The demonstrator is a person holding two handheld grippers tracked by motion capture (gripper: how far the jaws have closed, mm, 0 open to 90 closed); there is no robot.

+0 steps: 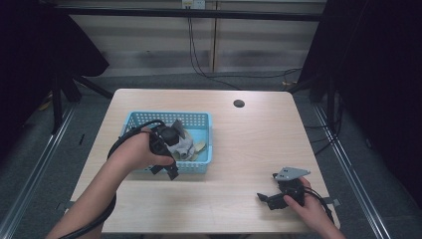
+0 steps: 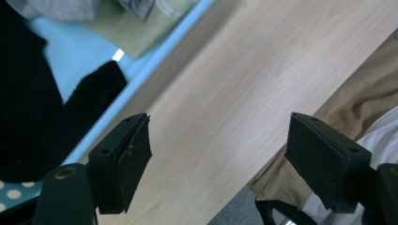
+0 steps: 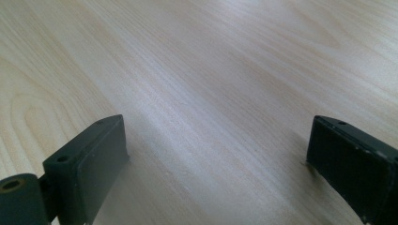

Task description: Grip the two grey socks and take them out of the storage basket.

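A light-blue mesh basket sits left of the table's middle. It holds a grey cloth and an olive-yellow cloth. My left gripper hangs over the basket's near wall, jaws pointing toward the person. In the left gripper view my left gripper is open with bare wood between the jaws; the basket rim, a black cloth and the olive cloth lie to its left. My right gripper rests near the front right edge. It is open over bare tabletop.
The wooden table has a dark round hole at the back right. Cables run over the floor behind it. The person's beige trousers show past the table's front edge.
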